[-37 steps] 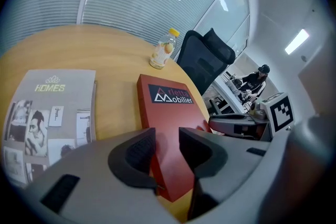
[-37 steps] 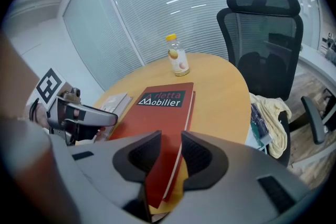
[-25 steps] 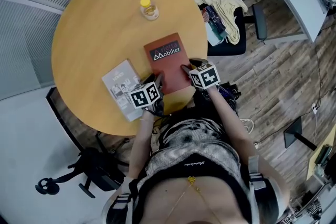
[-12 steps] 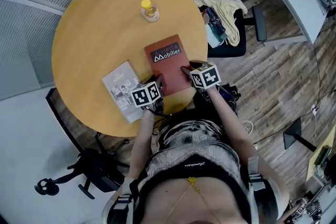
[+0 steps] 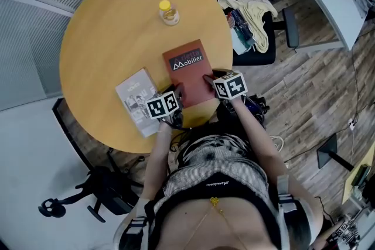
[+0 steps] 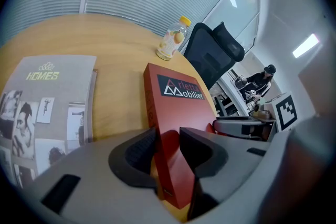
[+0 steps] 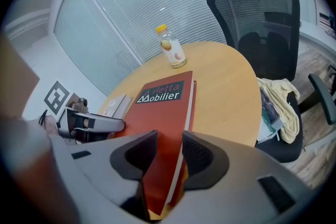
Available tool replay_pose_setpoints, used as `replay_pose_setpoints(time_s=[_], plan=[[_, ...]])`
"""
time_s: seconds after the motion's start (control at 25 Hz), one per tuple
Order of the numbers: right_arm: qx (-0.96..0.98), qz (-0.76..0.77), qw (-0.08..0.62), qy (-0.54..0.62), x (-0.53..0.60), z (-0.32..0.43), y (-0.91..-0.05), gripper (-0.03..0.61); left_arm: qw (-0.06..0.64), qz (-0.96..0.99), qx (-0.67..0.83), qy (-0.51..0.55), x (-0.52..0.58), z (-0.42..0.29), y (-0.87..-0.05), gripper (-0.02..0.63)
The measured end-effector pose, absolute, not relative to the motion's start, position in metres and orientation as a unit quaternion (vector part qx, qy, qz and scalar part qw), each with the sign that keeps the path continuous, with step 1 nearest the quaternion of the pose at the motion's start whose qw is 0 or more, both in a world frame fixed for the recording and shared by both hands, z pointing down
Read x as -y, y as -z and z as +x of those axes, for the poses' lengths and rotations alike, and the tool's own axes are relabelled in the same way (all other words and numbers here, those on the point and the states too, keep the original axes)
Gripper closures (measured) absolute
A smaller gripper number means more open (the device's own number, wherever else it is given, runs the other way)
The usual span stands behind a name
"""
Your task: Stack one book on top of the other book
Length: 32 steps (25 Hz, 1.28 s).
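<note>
Little is differing from a second ago: the fingers of the left gripper (image 6: 168, 147) are sitting slightly tighter, so it and the right gripper (image 7: 169, 152) are clamping the near edge of the red book (image 5: 187, 70), wide across its thickness; lifting looks imminent. That thick book, dark title band at its far end, is resting at 5 o'clock on the surface (image 5: 111, 32), the grey book (image 5: 136, 96) lying at its 8 o'clock.

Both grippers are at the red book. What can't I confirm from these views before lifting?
Head view: the left gripper and right gripper cover the red book's near corners; jaw contact unseen there.
Left gripper view: gray book cut off by the left edge.
Both gripper views: jaws hide the red book's underside, so lift-off from the table is unclear.
Label on the bottle: too small.
</note>
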State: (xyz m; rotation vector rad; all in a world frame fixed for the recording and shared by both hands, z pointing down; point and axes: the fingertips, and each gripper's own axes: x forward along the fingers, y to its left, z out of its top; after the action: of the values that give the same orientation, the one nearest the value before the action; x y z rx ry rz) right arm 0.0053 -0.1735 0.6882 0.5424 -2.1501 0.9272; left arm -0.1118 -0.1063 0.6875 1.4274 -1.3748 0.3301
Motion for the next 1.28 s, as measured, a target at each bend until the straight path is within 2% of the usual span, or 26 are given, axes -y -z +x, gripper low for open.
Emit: replay_pose_setpoints(time_s=[1.28], plan=[[0.824,0.224,0.352,-0.384,0.1730,0.0065,-0.6897,0.426,0.542,0.587,0.582,-0.153,0.1062,-0.1116,-0.6855,0.474]])
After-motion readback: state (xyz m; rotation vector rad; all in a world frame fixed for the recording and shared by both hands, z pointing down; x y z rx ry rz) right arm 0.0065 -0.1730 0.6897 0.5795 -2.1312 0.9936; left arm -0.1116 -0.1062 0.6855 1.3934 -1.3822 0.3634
